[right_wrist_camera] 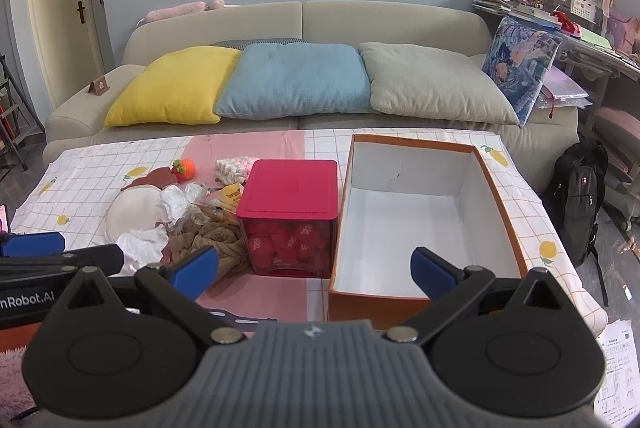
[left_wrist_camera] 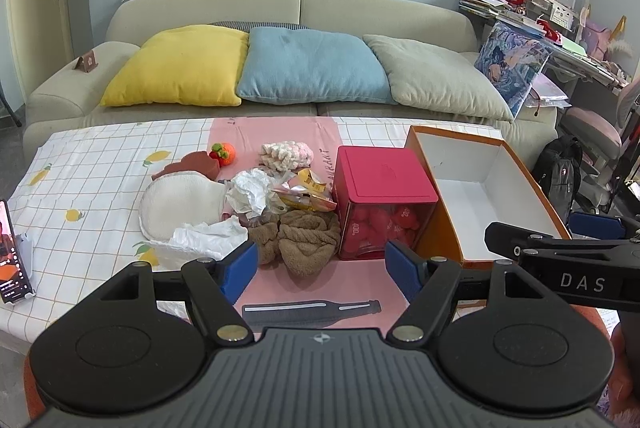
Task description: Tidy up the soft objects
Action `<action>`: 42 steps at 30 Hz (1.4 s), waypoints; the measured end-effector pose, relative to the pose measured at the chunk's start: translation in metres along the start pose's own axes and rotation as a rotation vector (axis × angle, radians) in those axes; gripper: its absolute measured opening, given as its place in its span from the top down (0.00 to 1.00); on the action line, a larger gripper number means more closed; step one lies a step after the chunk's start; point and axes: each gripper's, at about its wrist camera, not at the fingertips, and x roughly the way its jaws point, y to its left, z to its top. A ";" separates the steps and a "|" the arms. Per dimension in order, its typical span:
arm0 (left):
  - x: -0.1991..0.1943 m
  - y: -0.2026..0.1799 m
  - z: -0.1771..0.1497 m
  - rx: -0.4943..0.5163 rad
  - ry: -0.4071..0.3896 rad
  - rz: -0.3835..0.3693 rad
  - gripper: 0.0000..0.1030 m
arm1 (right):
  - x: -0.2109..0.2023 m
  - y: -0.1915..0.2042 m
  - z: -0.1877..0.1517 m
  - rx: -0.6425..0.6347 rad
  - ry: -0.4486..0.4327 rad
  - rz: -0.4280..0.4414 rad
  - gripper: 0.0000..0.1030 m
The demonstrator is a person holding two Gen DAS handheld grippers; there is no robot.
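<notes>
A heap of soft things lies mid-table: a brown knotted towel point(left_wrist_camera: 306, 238), a cream pad point(left_wrist_camera: 176, 206), crumpled white plastic point(left_wrist_camera: 250, 190), a snack wrapper point(left_wrist_camera: 306, 194), a pink-white crochet piece point(left_wrist_camera: 286, 153), a maroon sponge point(left_wrist_camera: 196, 164) and an orange knitted fruit point(left_wrist_camera: 224, 152). To their right stands a red-lidded box point(left_wrist_camera: 380, 206), then an orange cardboard box point(right_wrist_camera: 496, 196), white inside and holding nothing. My left gripper point(left_wrist_camera: 322, 270) is open near the towel, nothing between its blue pads. My right gripper point(right_wrist_camera: 314, 268) is open before the cardboard box, holding nothing.
A phone point(left_wrist_camera: 12, 260) leans at the table's left edge. Behind the table is a beige sofa point(left_wrist_camera: 280, 4) with yellow, blue and grey cushions. A black backpack point(right_wrist_camera: 580, 188) and a cluttered desk point(right_wrist_camera: 568, 20) stand to the right.
</notes>
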 end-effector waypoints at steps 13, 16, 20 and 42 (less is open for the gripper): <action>0.003 0.001 0.000 -0.007 0.012 -0.011 0.17 | 0.004 0.000 0.000 0.001 0.016 0.000 0.03; 0.003 0.001 0.000 -0.007 0.012 -0.012 0.17 | 0.006 -0.001 -0.001 0.003 0.020 0.000 0.03; 0.003 0.000 -0.001 -0.006 0.010 -0.013 0.17 | 0.006 -0.001 0.000 0.006 0.024 -0.001 0.03; 0.008 0.015 -0.010 -0.045 0.067 -0.065 0.20 | 0.014 0.004 -0.003 -0.036 0.052 0.068 0.04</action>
